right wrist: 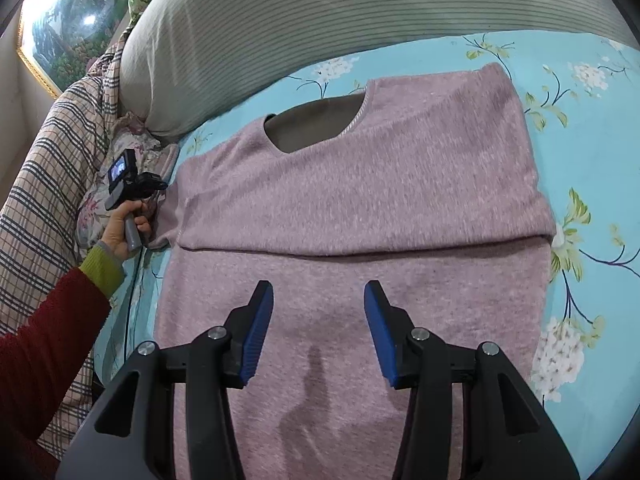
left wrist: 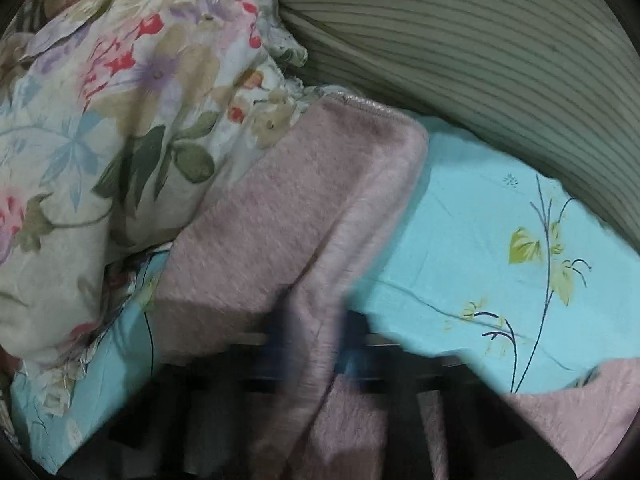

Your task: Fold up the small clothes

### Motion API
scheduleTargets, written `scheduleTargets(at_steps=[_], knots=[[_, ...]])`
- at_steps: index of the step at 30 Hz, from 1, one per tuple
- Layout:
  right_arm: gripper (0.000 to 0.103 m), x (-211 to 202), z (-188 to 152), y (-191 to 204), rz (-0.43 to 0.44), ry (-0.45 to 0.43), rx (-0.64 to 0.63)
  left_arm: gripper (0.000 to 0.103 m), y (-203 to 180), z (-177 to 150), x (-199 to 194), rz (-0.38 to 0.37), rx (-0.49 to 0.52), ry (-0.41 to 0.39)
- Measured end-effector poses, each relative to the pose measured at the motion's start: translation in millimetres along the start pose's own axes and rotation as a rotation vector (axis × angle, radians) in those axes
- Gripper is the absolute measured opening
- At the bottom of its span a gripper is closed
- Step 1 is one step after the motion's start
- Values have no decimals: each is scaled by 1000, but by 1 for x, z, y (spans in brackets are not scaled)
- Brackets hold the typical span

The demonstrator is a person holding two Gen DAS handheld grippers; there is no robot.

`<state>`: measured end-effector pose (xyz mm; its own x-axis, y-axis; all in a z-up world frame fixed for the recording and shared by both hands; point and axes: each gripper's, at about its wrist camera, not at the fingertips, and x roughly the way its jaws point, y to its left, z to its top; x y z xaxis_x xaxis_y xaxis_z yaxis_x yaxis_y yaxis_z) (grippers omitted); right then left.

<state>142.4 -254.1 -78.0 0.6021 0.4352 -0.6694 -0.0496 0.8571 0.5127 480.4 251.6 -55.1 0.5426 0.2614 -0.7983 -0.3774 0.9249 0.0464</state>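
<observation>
Left jaws blurred — sleeve (left wrist: 304, 216) between.

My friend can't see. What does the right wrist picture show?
A pink sweater lies on a blue flowered bedsheet, its bottom part folded up. The right tool hangs open above it, and a hand at the left holds the left tool.
</observation>
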Motion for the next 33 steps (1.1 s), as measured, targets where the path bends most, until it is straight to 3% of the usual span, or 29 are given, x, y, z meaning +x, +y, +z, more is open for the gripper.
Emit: scheduleTargets(at_steps=[4,11,20,23,27,33], knots=[[49,-5,-2,3,17,-21,2,5,8,-9,-31,-83,-24,-65],[49,-12,-5,8,59,-41,1,5,3,-61,-118,-329,-51,-158],[49,-17,-11,-6,76,-58,60,5,-99,-145,-214,-656,40,-175],[49,-18,-10,-14,75,-71,86,5,-145,-172,-233,-723,121,-178],[49,-17,-8,-26,66,-84,125,5,-203,-209,-228,-737,218,-115],[49,-6,5,-41,69,-85,175,9,-237,-238,-185,-692,319,2]])
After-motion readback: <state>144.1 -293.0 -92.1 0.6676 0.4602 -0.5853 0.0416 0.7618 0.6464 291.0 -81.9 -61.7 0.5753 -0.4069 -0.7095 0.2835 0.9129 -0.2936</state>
